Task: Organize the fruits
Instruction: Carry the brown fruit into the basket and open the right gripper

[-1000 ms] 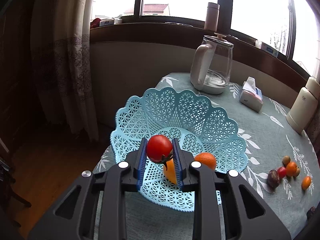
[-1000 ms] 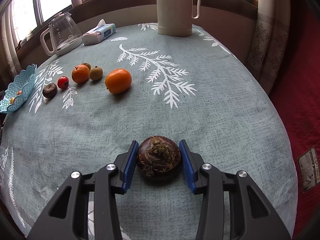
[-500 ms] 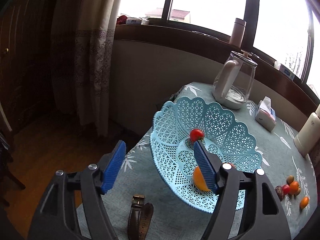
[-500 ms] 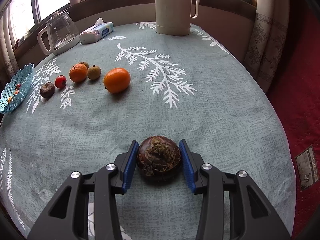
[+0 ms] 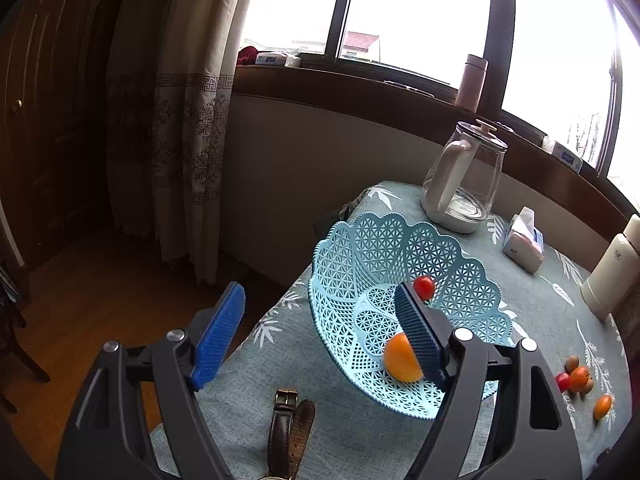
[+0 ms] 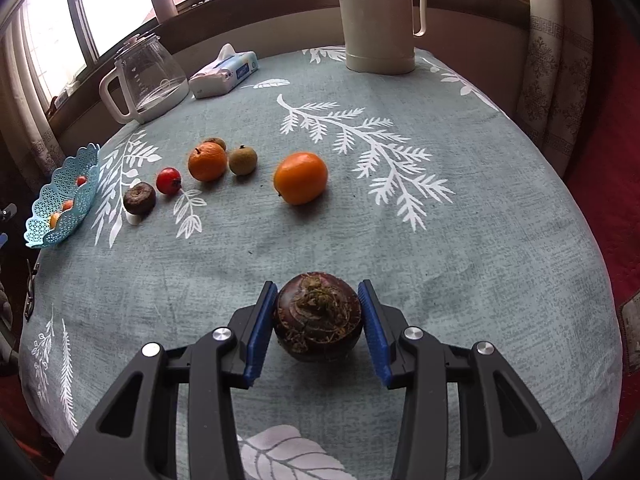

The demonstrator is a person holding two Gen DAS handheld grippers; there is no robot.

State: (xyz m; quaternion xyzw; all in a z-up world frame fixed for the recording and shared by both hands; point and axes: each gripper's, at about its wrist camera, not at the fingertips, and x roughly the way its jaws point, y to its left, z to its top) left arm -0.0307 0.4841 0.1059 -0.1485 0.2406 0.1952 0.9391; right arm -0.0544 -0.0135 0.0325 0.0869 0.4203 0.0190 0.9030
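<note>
The light blue lattice basket (image 5: 360, 248) stands near the table's left end and holds a red tomato (image 5: 423, 287) and an orange (image 5: 400, 358), the orange partly hidden behind one finger. My left gripper (image 5: 320, 336) hangs wide open and holds nothing, its right finger over the basket and its left finger out past the table edge. My right gripper (image 6: 318, 286) is shut on a dark brown water chestnut (image 6: 318, 320) that rests on the cloth. Beyond it lie a big orange (image 6: 300, 178), a tangerine (image 6: 207, 161), a brown longan (image 6: 243, 160), a red tomato (image 6: 168, 180) and a second chestnut (image 6: 139, 199). The basket (image 6: 66, 204) is at the far left.
A brown leather watch (image 5: 286, 428) lies on the cloth just in front of the basket. At the back stand a glass kettle (image 6: 146, 80), a tissue pack (image 6: 224, 74) and a cream thermos (image 6: 378, 20). The table edge drops to a wooden floor on the left.
My left gripper has opened and let go of the red tomato, which now lies in the basket, then drawn back and to the left. The right gripper still grips the chestnut.
</note>
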